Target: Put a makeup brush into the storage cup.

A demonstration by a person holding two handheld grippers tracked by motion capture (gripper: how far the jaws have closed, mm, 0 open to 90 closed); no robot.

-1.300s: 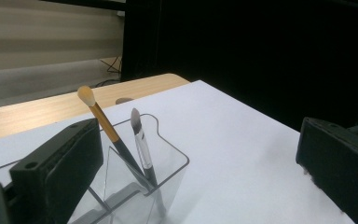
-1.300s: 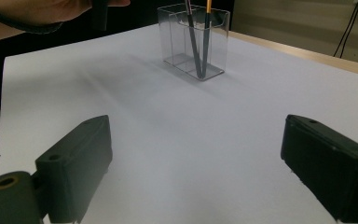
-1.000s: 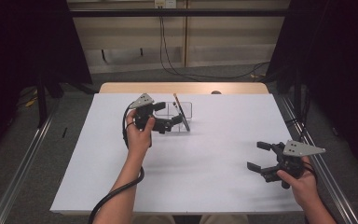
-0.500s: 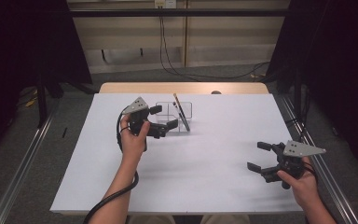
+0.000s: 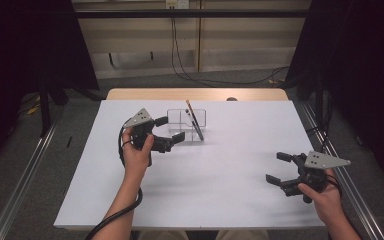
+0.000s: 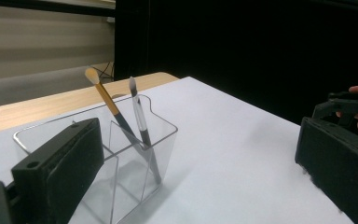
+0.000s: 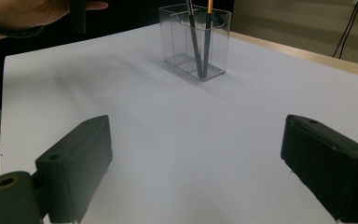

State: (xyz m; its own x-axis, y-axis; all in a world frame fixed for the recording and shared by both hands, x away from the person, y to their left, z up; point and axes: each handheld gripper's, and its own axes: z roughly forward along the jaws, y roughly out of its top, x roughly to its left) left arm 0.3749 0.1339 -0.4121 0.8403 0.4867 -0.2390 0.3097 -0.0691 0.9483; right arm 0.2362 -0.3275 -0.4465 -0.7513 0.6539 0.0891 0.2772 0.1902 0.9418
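On the left half of the white table (image 5: 205, 170) we hold the left gripper (image 5: 170, 129) just beside the clear holder (image 5: 180, 116), its jaws spread wide with nothing between them. Beyond our left hand (image 5: 136, 152) the tabletop runs bare to its left edge, with plenty of room there and toward the near edge.

Moving right, we see the holder standing upright near the far edge of the table, close to the strip of bare wood (image 5: 195, 94) behind the white sheet. It is a see-through plastic box, open at the top and split by a clear wall into compartments. Two brushes lean inside its right-hand compartment: one with an orange-and-black handle (image 6: 114, 112) and a pale tip, the other slimmer, with a grey-and-black handle (image 6: 140, 122). Their tips stick out above the rim, tilted toward the far side.

Further right, a broad bare stretch of table lies between the holder and the right gripper (image 5: 284, 169), which is well apart from it. We hold that gripper near the right edge and the near corner, jaws wide apart and empty.
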